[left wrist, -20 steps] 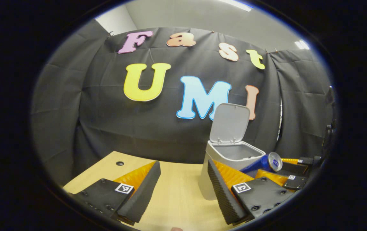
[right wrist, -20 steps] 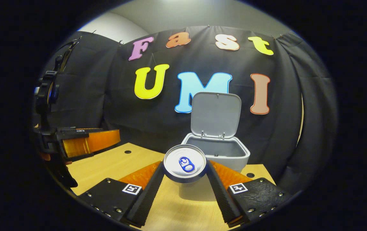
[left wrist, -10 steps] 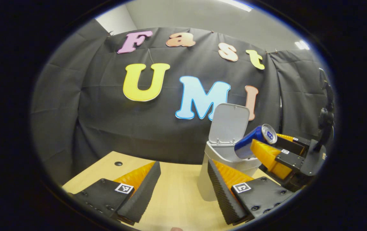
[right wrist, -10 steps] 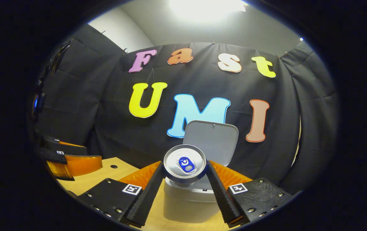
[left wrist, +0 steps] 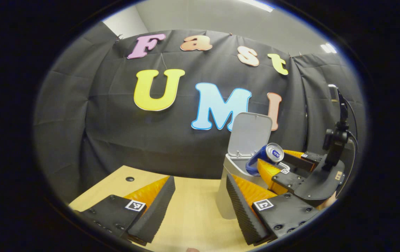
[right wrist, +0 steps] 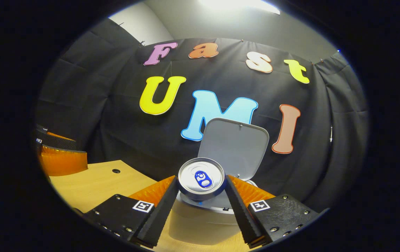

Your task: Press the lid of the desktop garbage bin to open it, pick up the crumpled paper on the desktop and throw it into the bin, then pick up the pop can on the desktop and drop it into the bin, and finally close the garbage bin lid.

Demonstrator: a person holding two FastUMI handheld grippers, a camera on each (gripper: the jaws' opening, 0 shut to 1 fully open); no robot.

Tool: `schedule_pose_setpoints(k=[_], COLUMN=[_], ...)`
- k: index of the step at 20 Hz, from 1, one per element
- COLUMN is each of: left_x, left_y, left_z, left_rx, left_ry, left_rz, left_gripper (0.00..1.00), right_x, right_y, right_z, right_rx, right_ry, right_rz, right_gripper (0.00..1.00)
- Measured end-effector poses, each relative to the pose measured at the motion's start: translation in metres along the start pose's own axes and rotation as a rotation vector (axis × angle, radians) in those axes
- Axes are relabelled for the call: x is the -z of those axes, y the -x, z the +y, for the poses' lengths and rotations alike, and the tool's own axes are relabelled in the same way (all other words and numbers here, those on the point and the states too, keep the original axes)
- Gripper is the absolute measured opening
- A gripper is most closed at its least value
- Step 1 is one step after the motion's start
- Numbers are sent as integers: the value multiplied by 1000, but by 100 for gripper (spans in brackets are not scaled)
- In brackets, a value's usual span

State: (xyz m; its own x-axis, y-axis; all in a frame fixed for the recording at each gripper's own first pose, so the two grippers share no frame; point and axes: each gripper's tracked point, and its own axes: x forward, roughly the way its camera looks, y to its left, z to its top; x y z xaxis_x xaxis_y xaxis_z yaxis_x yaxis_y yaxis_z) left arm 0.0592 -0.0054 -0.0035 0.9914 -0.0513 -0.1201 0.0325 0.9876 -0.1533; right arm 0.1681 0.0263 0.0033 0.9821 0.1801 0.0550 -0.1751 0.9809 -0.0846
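The pop can (right wrist: 201, 178) sits clamped between the fingers (right wrist: 163, 210) of the right gripper (right wrist: 201, 206), its silver top with the blue tab facing the camera in the right gripper view; both fingers press against its sides; in the left gripper view the same can (left wrist: 268, 157) shows tilted, its blue body angled down over the open mouth of the garbage bin (left wrist: 236, 175), held there by the right gripper (left wrist: 273, 166), above the rim rather than inside; the bin's lid (right wrist: 234, 147) stands upright behind the can, hinged at the back edge, and the bin's pale rim (right wrist: 206, 208) shows just under the can in the right gripper view; the bin stands on the light wooden counter (left wrist: 193, 213), near its far right part as the left gripper view has it; the left gripper (left wrist: 200, 210) hangs low over the counter just to the left of the bin, its fingers (left wrist: 154, 206) spread wide apart with nothing between them; its orange side (right wrist: 60, 161) appears at the left edge of the right gripper view, well apart from the can; a small dark hole (left wrist: 130, 179) marks the counter near its far left edge.
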Motion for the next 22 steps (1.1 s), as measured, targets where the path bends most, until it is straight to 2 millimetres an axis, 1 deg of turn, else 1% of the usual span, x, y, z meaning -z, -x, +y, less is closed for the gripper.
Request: schedule_pose_setpoints(k=[4, 6, 7, 8, 12, 14, 15, 16, 18, 19, 20, 22], left_x=[-1, 0, -1, -1, -3, -3, -5, -6, -6, -8, -8, -9], left_y=[1, 2, 2, 2, 5, 7, 8, 9, 11, 12, 11, 10], left_z=[1, 0, 0, 0, -4, -2, 0, 0, 5, 6, 7, 10], left_rx=[-3, -2, 0, 2, 7, 1, 1, 0, -1, 5, 14, 35], left_ry=[8, 8, 8, 8, 3, -11, -17, -23, -32, -39, -48, -61], left_rz=[1, 1, 0, -1, -5, -8, -11, -11, -11, -12, -13, -11], left_gripper=[96, 96, 96, 97, 96, 95, 97, 96, 97, 97, 95, 95], right_x=[6, 2, 0, -1, -9, -13, -17, -23, -32, -38, -43, -55], right_y=[-1, 1, 2, 3, 7, 7, 5, 3, -4, -9, -13, -23], right_z=[0, -2, -1, -1, -3, -6, -8, -11, -19, -25, -30, -43], right_rx=[3, 6, 1, 4, 9, 13, 14, 17, 28, 42, 54, 83], right_ry=[-22, -24, -24, -21, -15, -9, -6, -7, -18, -26, -33, -43], right_rz=[25, 13, 6, 4, -11, -12, -12, -12, -9, -4, 0, 1], right_gripper=[86, 88, 93, 95, 95, 95, 95, 95, 94, 95, 94, 94])
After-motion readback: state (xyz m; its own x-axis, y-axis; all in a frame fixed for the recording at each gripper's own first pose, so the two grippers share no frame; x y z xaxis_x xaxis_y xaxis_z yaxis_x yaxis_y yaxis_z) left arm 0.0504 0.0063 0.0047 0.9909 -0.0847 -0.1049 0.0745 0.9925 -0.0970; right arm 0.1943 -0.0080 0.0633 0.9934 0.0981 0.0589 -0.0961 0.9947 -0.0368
